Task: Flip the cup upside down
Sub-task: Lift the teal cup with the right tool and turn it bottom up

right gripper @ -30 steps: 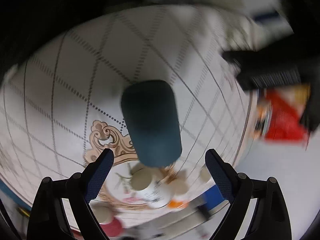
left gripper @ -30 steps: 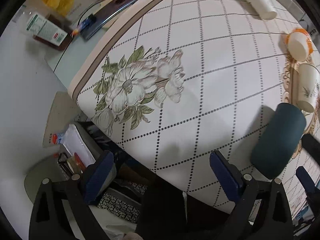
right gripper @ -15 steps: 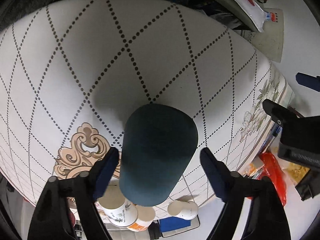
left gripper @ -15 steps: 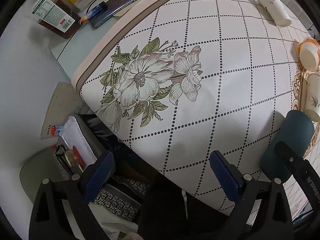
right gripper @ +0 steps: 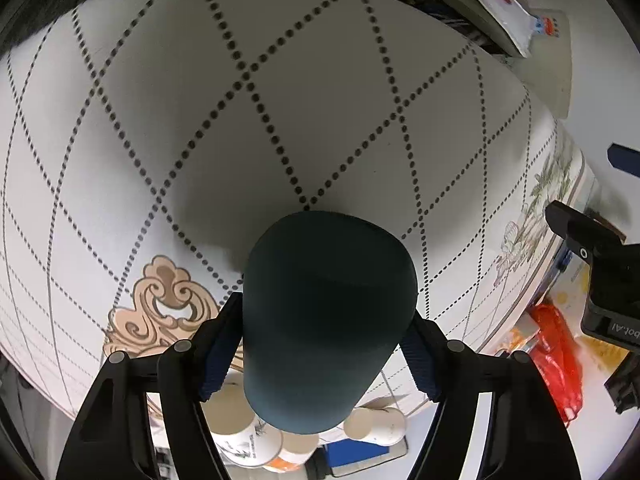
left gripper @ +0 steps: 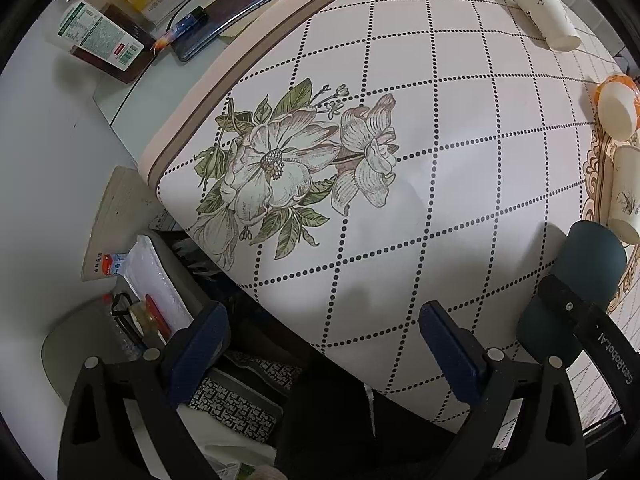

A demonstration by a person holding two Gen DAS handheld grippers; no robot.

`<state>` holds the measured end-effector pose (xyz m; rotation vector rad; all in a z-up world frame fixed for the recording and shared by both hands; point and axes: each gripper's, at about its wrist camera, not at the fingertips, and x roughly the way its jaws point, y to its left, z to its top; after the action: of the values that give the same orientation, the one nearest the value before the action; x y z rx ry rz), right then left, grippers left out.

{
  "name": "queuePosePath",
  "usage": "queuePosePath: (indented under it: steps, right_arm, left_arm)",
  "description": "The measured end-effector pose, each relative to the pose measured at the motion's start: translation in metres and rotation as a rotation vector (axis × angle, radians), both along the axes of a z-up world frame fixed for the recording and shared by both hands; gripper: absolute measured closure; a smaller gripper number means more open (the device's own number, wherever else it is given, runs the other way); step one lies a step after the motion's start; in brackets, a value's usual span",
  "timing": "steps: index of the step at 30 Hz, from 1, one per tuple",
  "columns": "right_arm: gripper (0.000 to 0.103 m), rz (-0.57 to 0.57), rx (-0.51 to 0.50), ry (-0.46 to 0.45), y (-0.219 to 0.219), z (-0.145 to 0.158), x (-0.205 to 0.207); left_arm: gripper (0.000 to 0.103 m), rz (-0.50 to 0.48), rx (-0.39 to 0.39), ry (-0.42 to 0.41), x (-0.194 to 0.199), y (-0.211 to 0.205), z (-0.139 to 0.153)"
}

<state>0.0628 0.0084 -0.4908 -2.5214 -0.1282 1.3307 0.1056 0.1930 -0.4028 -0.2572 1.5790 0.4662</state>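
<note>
Teal cup pinched sideways by right tongs above table | left tongs spread, nothing held

Right gripper clamps the dark teal cup (over the tablecloth).

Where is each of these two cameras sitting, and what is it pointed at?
Left wrist: sits on the left gripper, looking down at the flowered tablecloth; its own open fingers show.
Right wrist: sits on the right gripper, looking along fingers closed on the dark cup.
Shared: both see the cup, the tablecloth and each other's gripper.
</note>
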Motion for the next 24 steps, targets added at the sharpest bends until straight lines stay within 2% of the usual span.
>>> queuePosePath:
  steps: [8,12,19,24]
  right_arm:
    - [0.03,-0.068,0.054,0.015,0.004,-0.002,-0.003]
    - [0.03,-0.16,0.086,0.035,0.013,0.005,0.004]
    - [0.03,-0.414,0.117,0.076,0.037,0.021,0.014]
    - [0.03,-0.697,0.095,0.131,0.044,0.032,0.022]
  left_arm:
    - [0.004,-0.014,0.011,0.0,0.009,-0.006,0.004]
    - [0.004,-0.028,0.016,-0.008,0.015,-0.008,0.01]
    - [0.004,-0.073,0.007,-0.023,0.024,-0.012,0.016]
    - [0.004,-0.141,0.005,-0.034,0.03,-0.017,0.021]
